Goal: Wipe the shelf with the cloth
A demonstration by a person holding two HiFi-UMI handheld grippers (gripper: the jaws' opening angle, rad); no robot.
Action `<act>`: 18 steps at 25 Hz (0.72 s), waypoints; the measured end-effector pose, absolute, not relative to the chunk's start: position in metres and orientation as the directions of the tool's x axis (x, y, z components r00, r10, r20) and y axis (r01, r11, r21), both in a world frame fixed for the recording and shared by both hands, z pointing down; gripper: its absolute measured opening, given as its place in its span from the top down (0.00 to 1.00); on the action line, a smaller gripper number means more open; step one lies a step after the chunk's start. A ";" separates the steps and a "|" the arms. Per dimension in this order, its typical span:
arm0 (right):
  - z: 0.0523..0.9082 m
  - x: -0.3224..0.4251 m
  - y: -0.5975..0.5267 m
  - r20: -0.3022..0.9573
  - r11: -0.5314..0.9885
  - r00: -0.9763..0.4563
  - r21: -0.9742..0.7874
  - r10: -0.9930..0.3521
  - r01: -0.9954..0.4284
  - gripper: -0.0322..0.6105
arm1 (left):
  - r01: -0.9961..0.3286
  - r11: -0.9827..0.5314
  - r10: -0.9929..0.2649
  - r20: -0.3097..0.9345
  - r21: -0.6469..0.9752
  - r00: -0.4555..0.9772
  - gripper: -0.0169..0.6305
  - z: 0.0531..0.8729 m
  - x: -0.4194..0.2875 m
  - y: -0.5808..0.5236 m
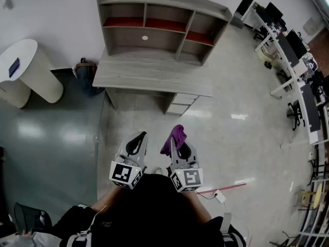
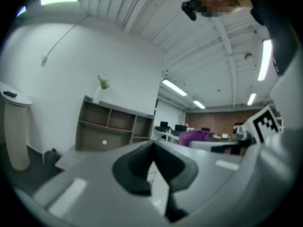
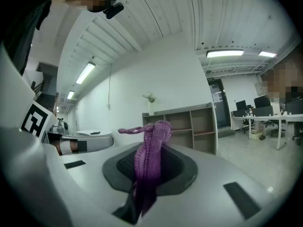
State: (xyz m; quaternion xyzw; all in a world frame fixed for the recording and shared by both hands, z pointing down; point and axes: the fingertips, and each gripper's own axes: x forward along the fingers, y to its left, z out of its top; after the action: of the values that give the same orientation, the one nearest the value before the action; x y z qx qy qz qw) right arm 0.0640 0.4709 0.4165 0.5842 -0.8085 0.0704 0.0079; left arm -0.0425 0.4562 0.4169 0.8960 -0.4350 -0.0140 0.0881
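A grey wooden shelf unit with open compartments stands on a desk against the white wall, well ahead of me. It shows small in the left gripper view and in the right gripper view. My right gripper is shut on a purple cloth, which sticks up between its jaws. My left gripper is beside it, jaws closed together with nothing in them. Both are held close to my body, far from the shelf.
A white rounded counter stands at the left. Office desks with monitors and chairs line the right side. A red-and-white strip and a small white box lie on the floor near my right. Drawers hang under the desk.
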 end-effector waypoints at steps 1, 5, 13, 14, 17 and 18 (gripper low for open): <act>0.416 0.064 0.470 0.094 0.308 -0.317 -0.104 -0.944 -0.946 0.87 | -0.777 -0.606 -0.783 0.050 0.171 0.621 0.97 0.416 -0.043 0.456; 0.415 0.063 0.471 0.093 0.311 -0.320 -0.101 -0.943 -0.945 0.87 | -0.777 -0.605 -0.783 0.046 0.174 0.620 0.97 0.415 -0.043 0.456; 0.411 0.068 0.476 0.082 0.293 -0.304 -0.124 -0.949 -0.948 0.87 | -0.773 -0.610 -0.779 0.047 0.176 0.626 0.97 0.415 -0.042 0.463; 0.411 0.069 0.476 0.081 0.290 -0.302 -0.125 -0.950 -0.949 0.87 | -0.771 -0.611 -0.778 0.047 0.177 0.627 0.97 0.415 -0.041 0.463; 0.413 0.072 0.479 0.084 0.291 -0.303 -0.129 -0.949 -0.948 0.87 | -0.769 -0.614 -0.775 0.050 0.176 0.630 0.97 0.416 -0.037 0.464; 0.414 0.074 0.480 0.087 0.293 -0.305 -0.127 -0.948 -0.948 0.87 | -0.768 -0.616 -0.773 0.050 0.177 0.632 0.97 0.416 -0.034 0.465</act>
State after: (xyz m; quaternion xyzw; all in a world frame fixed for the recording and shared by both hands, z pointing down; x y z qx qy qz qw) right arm 0.0736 0.4797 0.4142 0.5896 -0.8040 0.0773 -0.0026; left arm -0.0344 0.4653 0.4164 0.8987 -0.4287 -0.0153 0.0909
